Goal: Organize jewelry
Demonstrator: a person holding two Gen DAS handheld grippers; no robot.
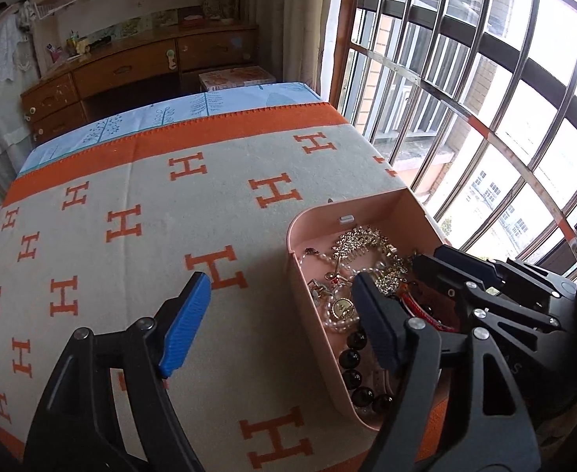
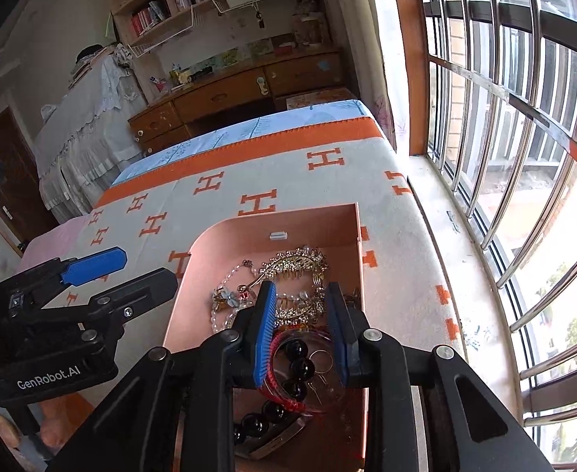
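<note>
Right wrist view is filled by a pink box point(image 2: 272, 224), lid off, set on an orange-and-cream blanket point(image 2: 328, 181) that covers a bed beside the barred window point(image 2: 504, 118). The jewelry is heaped inside the box: a gold rhinestone hair comb point(image 2: 296, 263), a pearl strand point(image 2: 225, 279), a black bead bracelet point(image 2: 298, 358), a red cord bangle point(image 2: 278, 385) and small gold hoops point(image 2: 322, 360). The right tool point(image 2: 302, 334) is held low over the beads and bangle, its blue pads parted with those pieces seen between them; nothing is clamped. In the left wrist view the left tool point(image 1: 276, 314) is spread wide, one finger over the blanket and the other over the box point(image 1: 308, 220) rim, gripping nothing.

The step in hand is judged to be a reach into the box by the right tool, but whether a piece is about to be picked or has just been let go cannot be settled. Should a grasp be intended, a single piece would need to be isolated, since the strands lie tangled and would likely be dragged up together
</note>
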